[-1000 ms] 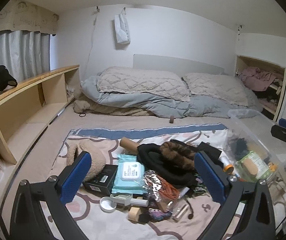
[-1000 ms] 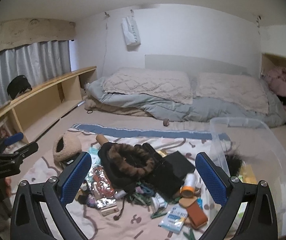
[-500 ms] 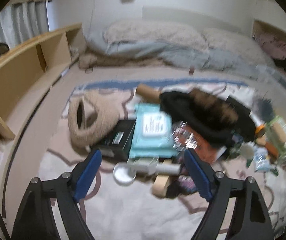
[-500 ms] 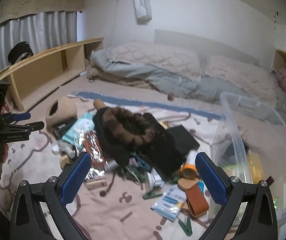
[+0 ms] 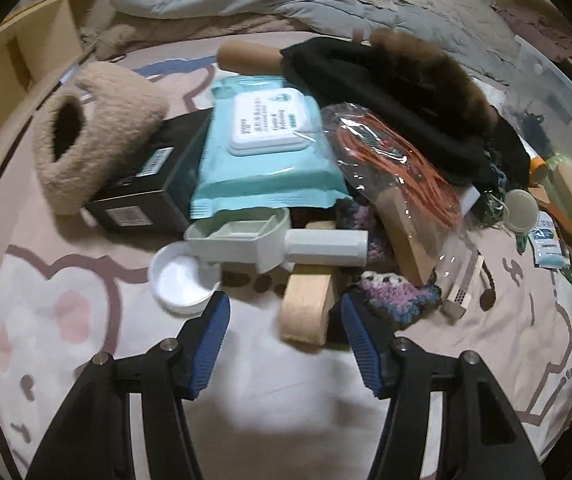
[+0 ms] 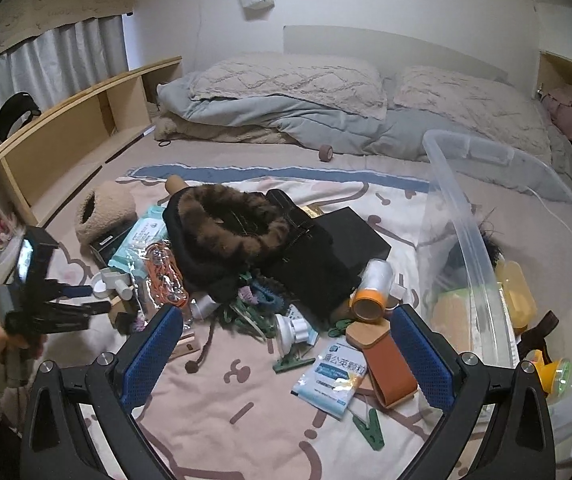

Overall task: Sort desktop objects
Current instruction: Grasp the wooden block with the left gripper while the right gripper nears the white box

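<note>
1. The left gripper [image 5: 284, 326] hangs low over the patterned blanket [image 5: 86, 320], jaws spread and empty, a tan wooden block [image 5: 305, 308] lying between its blue fingertips.
2. Just beyond sit a white scoop [image 5: 270, 238] and a small white lid [image 5: 182, 280], touching.
3. Farther back, a teal wipes pack [image 5: 266, 148] rests on a black box [image 5: 146, 184], beside a fuzzy beige hat [image 5: 90, 136].
4. The right gripper [image 6: 286, 352] hovers released above a blue sachet [image 6: 331, 376] and a brown leather case [image 6: 385, 364].
5. A clear plastic bin [image 6: 469, 240] stands to its right.
</note>
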Action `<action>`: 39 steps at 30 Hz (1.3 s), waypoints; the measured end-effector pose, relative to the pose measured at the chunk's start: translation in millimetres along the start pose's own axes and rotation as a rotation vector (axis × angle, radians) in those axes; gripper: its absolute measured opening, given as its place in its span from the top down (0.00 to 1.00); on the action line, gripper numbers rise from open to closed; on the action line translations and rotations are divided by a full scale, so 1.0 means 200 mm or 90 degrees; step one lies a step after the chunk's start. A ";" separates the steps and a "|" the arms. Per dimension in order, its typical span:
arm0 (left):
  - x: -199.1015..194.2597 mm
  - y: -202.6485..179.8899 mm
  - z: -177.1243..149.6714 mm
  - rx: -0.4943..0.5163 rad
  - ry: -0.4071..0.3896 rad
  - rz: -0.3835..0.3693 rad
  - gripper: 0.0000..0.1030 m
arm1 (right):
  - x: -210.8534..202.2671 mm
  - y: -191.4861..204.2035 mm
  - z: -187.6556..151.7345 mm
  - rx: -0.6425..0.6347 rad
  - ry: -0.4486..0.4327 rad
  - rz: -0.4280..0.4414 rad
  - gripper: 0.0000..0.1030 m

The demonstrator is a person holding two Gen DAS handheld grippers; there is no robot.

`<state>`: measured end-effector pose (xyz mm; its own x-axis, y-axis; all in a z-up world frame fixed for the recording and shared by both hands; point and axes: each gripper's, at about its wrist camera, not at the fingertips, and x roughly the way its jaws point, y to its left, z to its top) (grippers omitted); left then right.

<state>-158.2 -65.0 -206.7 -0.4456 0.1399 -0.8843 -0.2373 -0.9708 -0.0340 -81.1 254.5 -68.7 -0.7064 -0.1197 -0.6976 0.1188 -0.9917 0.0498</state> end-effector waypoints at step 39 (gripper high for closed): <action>-0.25 0.20 -0.36 -0.123 0.040 -0.115 0.77 | 0.65 0.42 -0.30 -0.137 0.135 0.226 0.00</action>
<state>-83.6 -125.4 -198.1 -0.3555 0.3076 -0.8826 -0.1363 -0.9513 -0.2767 -121.3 159.3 -198.7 -0.4403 -0.4154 -0.7960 0.4853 -0.8560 0.1783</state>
